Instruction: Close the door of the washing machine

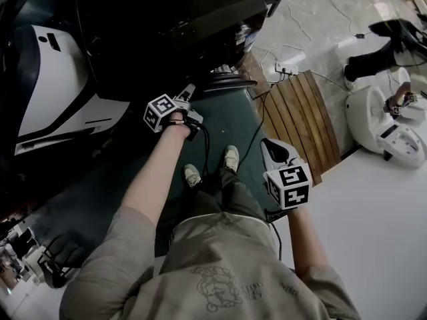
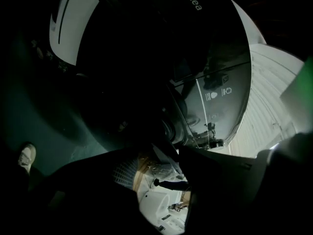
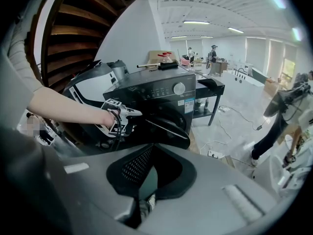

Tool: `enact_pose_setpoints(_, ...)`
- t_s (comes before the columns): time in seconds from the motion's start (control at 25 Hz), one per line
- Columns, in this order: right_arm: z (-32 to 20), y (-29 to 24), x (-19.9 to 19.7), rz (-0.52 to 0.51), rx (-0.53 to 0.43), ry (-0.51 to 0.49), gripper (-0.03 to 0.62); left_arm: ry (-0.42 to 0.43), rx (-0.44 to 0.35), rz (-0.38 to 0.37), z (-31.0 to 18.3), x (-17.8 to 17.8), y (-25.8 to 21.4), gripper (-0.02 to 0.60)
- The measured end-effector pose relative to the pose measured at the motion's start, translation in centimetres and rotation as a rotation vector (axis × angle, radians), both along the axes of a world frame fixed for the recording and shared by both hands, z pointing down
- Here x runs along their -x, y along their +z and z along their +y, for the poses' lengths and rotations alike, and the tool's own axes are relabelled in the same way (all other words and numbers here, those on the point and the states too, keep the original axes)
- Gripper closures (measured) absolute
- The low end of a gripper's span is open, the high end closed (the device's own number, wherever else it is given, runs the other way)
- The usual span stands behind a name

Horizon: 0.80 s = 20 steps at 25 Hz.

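Note:
The dark front-loading washing machine (image 3: 161, 89) stands ahead, its round door (image 3: 168, 129) swung partly out. In the head view the door (image 1: 230, 80) juts from under the machine's top (image 1: 167, 19). My left gripper (image 1: 189, 93) reaches to the door's outer edge. From the side, the left gripper (image 3: 128, 112) points at the door rim. The left gripper (image 2: 166, 175) is open, with the rim's thin edge running into the gap and the door's glass (image 2: 215, 97) just beyond. My right gripper (image 1: 270, 145) hangs back near my hip, shut and empty (image 3: 144, 207).
I stand on a green mat (image 1: 220, 132), shoes (image 1: 230, 157) close to the machine. A white-and-black appliance (image 1: 47, 79) lies at the left. Wooden slats (image 1: 300, 112), a power strip (image 1: 287, 67) with cables, and a white machine (image 1: 380, 122) with another person (image 1: 373, 62) lie to the right.

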State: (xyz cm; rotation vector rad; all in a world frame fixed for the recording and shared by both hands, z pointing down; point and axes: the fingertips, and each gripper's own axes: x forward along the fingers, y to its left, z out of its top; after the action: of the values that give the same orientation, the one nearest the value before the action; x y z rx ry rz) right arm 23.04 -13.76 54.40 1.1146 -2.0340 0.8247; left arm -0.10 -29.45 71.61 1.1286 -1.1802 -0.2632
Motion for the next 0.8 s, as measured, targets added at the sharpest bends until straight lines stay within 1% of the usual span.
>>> enact_pose_setpoints(0.2,-0.6,0.3,-0.5,0.005,0.002,0.007,0.566,-0.113,-0.054,0.043,-3.3,1.0,-0.3,0.314)
enact_pose_setpoints(0.28,-0.8,0.4,-0.8,0.008,0.000,0.009,0.566,-0.162,-0.062,0.056,-4.4,1.6,-0.4,0.316)
enact_pose_setpoints(0.36,-0.9,0.7,-1.3,0.014,0.000,0.010,0.566,-0.181,-0.064,0.058,-4.6,1.5,-0.4,0.313)
enact_pose_setpoints(0.44,-1.1,0.9,-1.5,0.019,0.000,0.007,0.566,-0.156,-0.088,0.048,-4.4,1.2,-0.6,0.315)
enact_pose_setpoints(0.52,-1.3,0.9,-1.3,0.016,-0.002,0.003,0.566,-0.114,-0.092,0.005,-4.0,1.2,-0.6,0.319)
enact_pose_setpoints(0.6,-1.4,0.7,-1.0,0.013,-0.009,0.001,0.566,-0.091,-0.082,-0.039,-3.6,1.5,-0.8,0.303)
enact_pose_setpoints(0.68,-1.4,0.1,-0.4,0.035,-0.033,-0.019,0.566,-0.060,-0.091,-0.056,-2.9,1.9,-1.5,0.301)
enact_pose_setpoints(0.8,-1.7,-1.2,0.5,0.072,-0.079,-0.065,0.566,0.025,-0.128,-0.091,-1.7,2.2,-3.0,0.301)
